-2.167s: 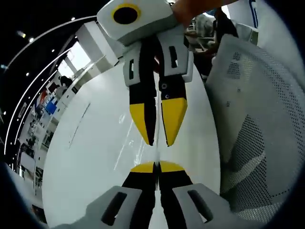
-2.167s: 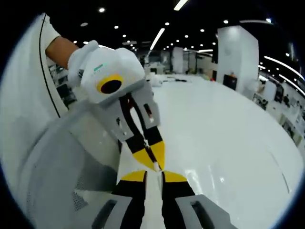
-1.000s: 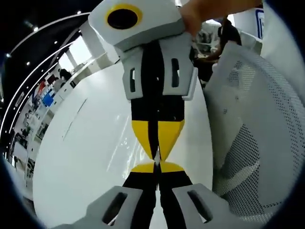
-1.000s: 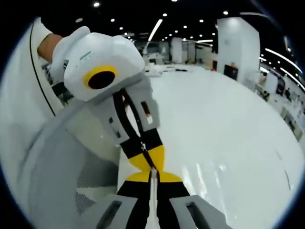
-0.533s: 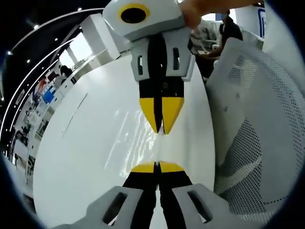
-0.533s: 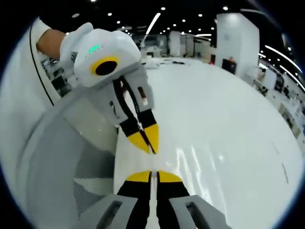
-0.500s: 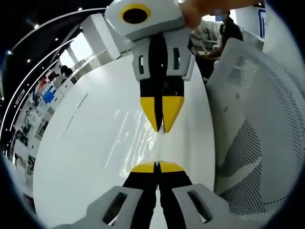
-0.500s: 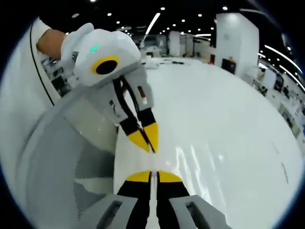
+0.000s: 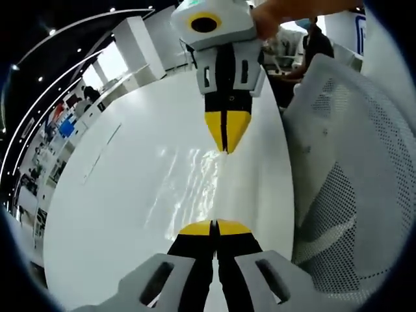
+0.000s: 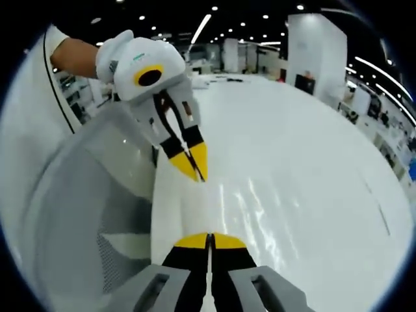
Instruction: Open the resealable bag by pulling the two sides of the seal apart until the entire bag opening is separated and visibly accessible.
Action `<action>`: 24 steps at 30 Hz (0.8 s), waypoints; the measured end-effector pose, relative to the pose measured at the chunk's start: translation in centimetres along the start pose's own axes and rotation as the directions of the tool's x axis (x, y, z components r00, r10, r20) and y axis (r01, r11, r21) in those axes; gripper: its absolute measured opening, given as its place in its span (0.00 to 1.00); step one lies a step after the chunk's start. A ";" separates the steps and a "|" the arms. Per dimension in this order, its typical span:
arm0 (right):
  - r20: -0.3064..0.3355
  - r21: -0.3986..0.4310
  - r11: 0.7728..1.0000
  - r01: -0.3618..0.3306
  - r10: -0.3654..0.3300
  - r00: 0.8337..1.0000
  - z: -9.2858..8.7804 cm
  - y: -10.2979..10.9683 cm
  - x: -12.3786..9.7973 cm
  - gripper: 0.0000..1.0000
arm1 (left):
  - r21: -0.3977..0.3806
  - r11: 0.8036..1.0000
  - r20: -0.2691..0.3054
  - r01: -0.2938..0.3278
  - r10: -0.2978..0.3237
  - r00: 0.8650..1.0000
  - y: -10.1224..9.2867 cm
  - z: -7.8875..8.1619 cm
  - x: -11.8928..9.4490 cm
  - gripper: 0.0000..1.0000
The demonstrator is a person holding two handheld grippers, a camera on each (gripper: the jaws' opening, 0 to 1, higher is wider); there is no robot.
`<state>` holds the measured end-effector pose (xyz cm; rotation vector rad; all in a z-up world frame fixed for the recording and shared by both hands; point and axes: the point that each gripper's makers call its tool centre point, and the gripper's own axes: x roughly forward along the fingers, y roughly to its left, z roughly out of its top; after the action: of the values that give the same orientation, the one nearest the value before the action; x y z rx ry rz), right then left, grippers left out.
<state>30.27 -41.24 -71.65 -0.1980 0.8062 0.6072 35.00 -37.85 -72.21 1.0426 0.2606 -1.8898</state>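
Left gripper is clamped on a clear resealable bag stretched toward 12 o'clock, where the right gripper pinches its far edge, seemingly, above the white table; white mesh chair at 3 o'clock

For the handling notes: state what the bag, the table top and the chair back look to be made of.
Bag: thin clear plastic film, judged from wrinkled glints and the white showing through. Table: smooth glossy white top, perhaps laminate, reflecting light streaks. Chair back: pale perforated mesh, probably plastic or fabric. Left gripper and right gripper each pinch the film.
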 end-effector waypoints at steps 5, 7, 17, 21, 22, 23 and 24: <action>-0.006 -0.009 1.000 0.001 -0.001 1.000 -0.3 0.0 0.0 0.00 | 0.003 1.000 -0.003 0.001 -0.001 1.000 -0.1 0.0 0.1 0.00; -0.004 -0.011 1.000 -0.008 0.008 1.000 -0.3 0.3 0.0 0.00 | 0.004 1.000 -0.004 0.001 -0.001 1.000 -0.1 -0.1 0.1 0.00; 0.057 -0.042 0.999 0.002 0.001 0.998 1.3 0.4 0.6 0.05 | 0.009 1.000 0.005 -0.003 0.003 1.000 0.0 0.4 -0.1 0.00; 0.067 -0.028 1.000 0.002 0.000 0.998 1.5 0.2 0.6 0.01 | 0.011 1.000 0.010 -0.005 0.005 1.000 -0.1 0.7 -0.2 0.00; 0.063 -0.025 1.000 0.001 0.001 0.998 1.5 0.2 0.7 0.01 | 0.011 1.000 0.012 -0.006 0.006 1.000 0.0 0.7 -0.2 0.00; 0.063 -0.021 1.000 0.002 0.000 0.998 1.3 0.2 0.6 0.01 | 0.008 1.000 0.013 -0.005 0.005 1.000 0.0 0.7 -0.2 0.00; 0.063 -0.018 1.000 0.002 -0.001 0.998 1.4 0.2 0.6 0.01 | 0.006 1.000 0.013 -0.005 0.005 1.000 0.0 0.7 -0.2 0.00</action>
<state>31.31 -40.25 -71.10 -0.1947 0.7398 0.6161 34.61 -38.14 -71.62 1.0340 0.2448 -1.8937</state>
